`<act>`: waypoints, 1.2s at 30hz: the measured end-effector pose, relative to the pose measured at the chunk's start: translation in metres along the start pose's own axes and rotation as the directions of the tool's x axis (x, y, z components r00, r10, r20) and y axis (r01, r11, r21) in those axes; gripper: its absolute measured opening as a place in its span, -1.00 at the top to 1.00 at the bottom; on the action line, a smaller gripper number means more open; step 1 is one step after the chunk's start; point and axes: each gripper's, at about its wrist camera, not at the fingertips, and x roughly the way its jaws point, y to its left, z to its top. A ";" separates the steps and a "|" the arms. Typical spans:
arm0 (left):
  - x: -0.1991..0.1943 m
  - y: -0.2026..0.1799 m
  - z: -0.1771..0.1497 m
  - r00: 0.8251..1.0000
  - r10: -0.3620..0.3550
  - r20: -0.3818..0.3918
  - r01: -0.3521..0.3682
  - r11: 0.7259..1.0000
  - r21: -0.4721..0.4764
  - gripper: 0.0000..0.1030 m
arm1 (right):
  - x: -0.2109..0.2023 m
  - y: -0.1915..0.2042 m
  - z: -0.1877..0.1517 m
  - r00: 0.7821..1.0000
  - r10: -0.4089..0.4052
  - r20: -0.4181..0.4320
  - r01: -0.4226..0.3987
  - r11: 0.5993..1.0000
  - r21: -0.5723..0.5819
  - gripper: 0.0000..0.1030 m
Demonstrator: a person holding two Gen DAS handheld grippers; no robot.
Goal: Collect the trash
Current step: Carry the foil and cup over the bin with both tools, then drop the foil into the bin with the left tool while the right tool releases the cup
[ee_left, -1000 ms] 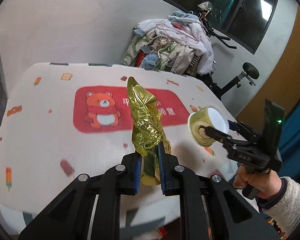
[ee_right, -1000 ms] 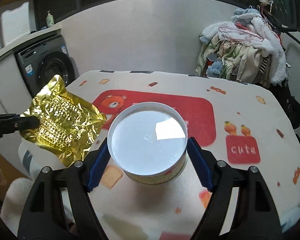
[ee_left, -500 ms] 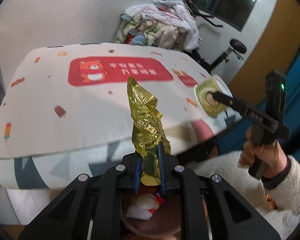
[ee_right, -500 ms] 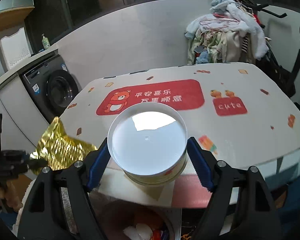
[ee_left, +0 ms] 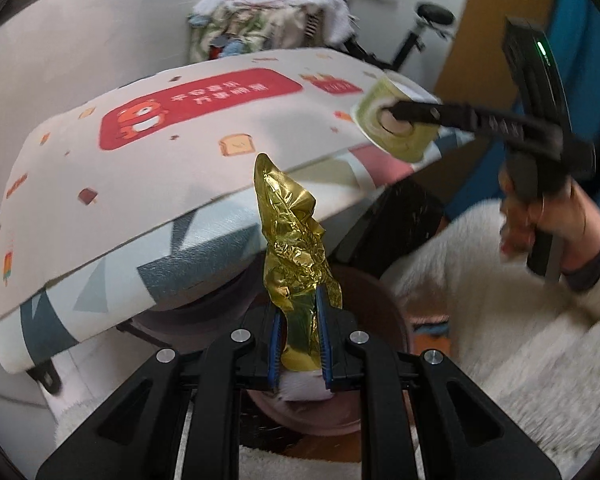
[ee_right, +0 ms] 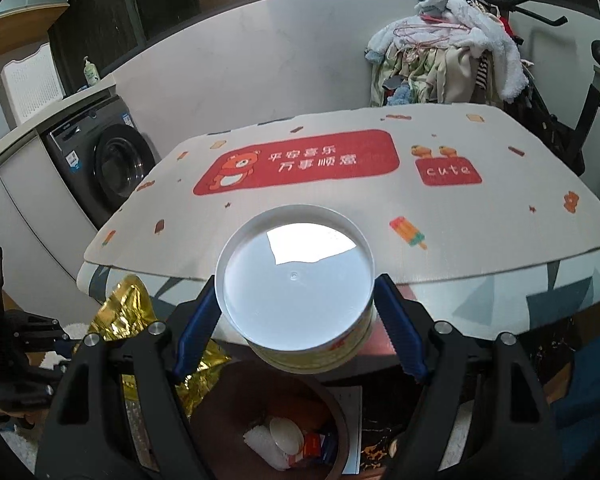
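My left gripper (ee_left: 299,344) is shut on a crumpled gold foil wrapper (ee_left: 296,248) and holds it upright over a round brown trash bin (ee_left: 376,304) below the table's front edge. The wrapper also shows in the right wrist view (ee_right: 140,328). My right gripper (ee_right: 296,324) is shut on a round paper cup with a white lid (ee_right: 296,284), held off the table edge above the bin (ee_right: 268,420). The bin holds white and red scraps. The cup also shows in the left wrist view (ee_left: 396,128).
The table (ee_right: 340,216) carries a white cloth with a red bear banner. A washing machine (ee_right: 108,164) stands at the left, a clothes pile (ee_right: 448,64) and an exercise bike (ee_right: 580,96) behind. The person's white fleece sleeve (ee_left: 500,320) is at the right.
Both grippers have drawn back off the table and lowered, carrying the wrapper and the cup. They now hang over the trash bin below the table's front edge.
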 end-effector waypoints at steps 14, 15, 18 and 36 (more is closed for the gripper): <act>0.045 -0.008 -0.009 0.991 -0.047 -0.123 0.049 0.999 0.013 0.68 | 0.013 -0.006 -0.024 0.999 -0.011 -0.052 0.012 1.000 0.010 -0.48; 0.047 -0.007 -0.009 0.991 -0.048 -0.127 0.049 0.999 0.008 0.67 | 0.014 -0.007 -0.025 0.998 -0.011 -0.056 0.011 1.000 0.011 -0.48; 0.052 -0.002 -0.009 0.990 -0.068 -0.124 0.067 0.998 -0.015 0.30 | 0.017 -0.005 -0.030 0.998 -0.013 -0.066 0.013 1.000 0.004 -0.48; -0.026 0.042 -0.016 0.967 0.108 0.229 -0.034 0.951 -0.307 -0.64 | 0.046 0.042 -0.069 0.977 0.011 -0.212 -0.044 0.988 -0.148 -0.48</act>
